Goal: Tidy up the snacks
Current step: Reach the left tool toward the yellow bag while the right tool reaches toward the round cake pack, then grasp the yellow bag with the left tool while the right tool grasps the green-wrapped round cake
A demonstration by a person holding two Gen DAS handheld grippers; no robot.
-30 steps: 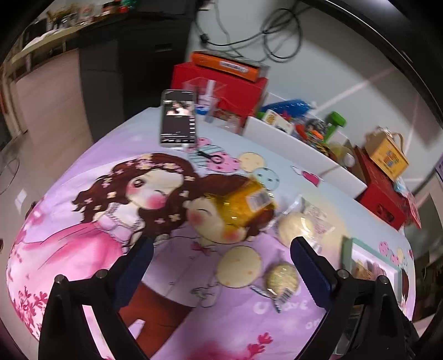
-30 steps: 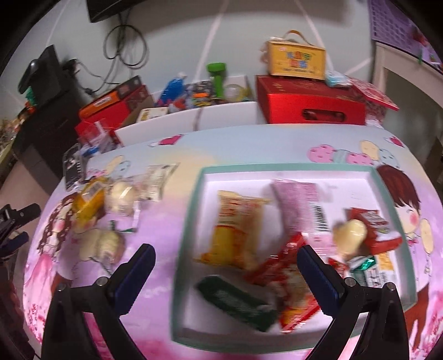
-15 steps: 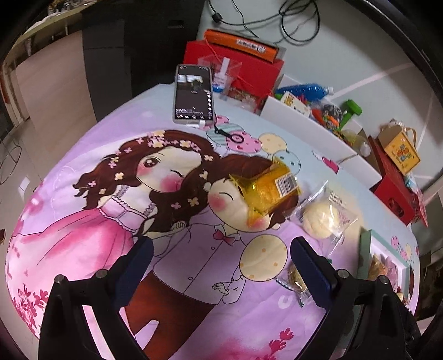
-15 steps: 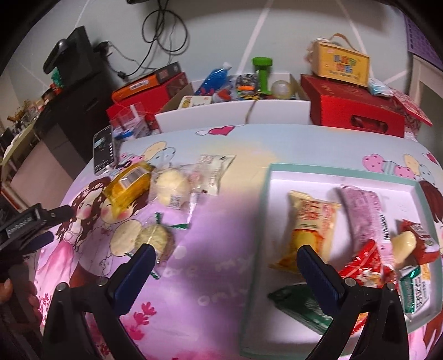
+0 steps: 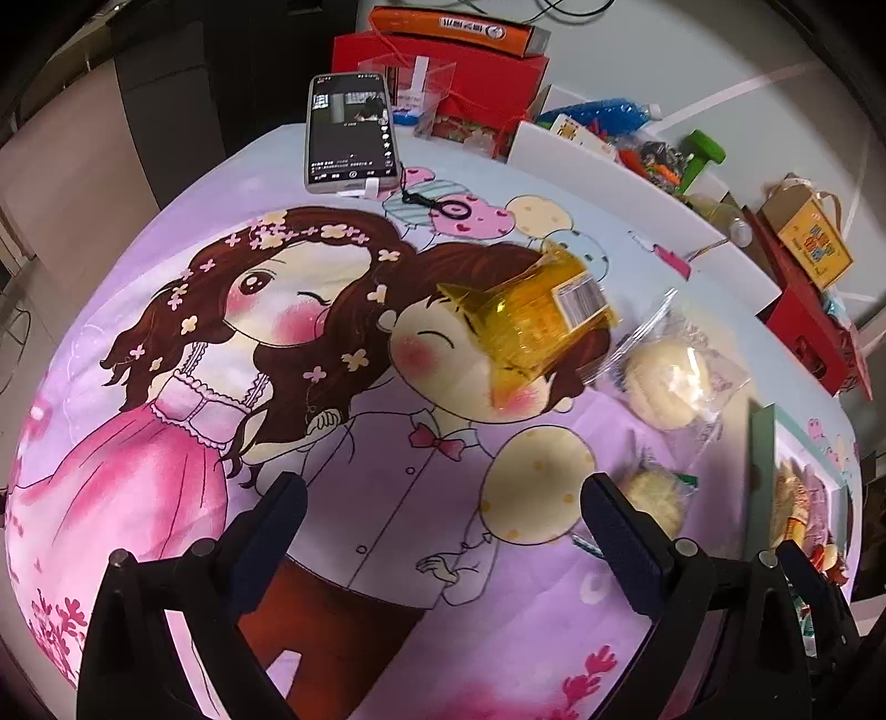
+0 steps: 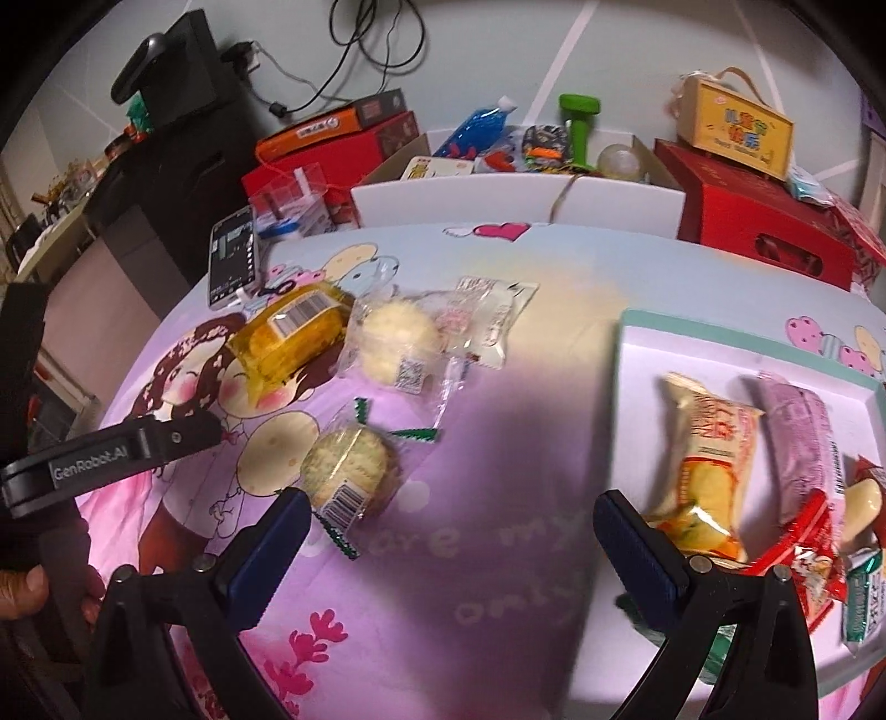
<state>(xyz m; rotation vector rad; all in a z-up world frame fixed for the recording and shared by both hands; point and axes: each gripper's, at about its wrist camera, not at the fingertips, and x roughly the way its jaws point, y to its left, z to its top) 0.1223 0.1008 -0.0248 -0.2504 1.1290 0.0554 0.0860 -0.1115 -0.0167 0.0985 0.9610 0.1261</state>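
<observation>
Three wrapped snacks lie loose on the cartoon tablecloth: a yellow pack (image 5: 531, 327) (image 6: 293, 335), a pale round bun in clear wrap (image 5: 667, 385) (image 6: 398, 346), and a small round cake (image 5: 653, 498) (image 6: 351, 471). A green-rimmed white tray (image 6: 628, 387) (image 5: 761, 443) on the right holds several packets, among them a yellow one (image 6: 711, 459) and a pink one (image 6: 803, 443). My left gripper (image 5: 443, 520) is open and empty, low over the cloth, left of the small cake. My right gripper (image 6: 451, 526) is open and empty, between the small cake and the tray.
A phone (image 5: 351, 133) (image 6: 232, 263) lies at the table's far left edge. Behind the table stand red boxes (image 6: 764, 221), an orange box (image 5: 459, 27) and a white bin (image 6: 515, 199) of oddments. A hand (image 6: 22, 587) holds the left gripper's body (image 6: 111, 454) at the right view's left side.
The right gripper has swung left, from over the tray toward the loose snacks. The left gripper has drawn back and lifted, so the snacks sit further right in its view.
</observation>
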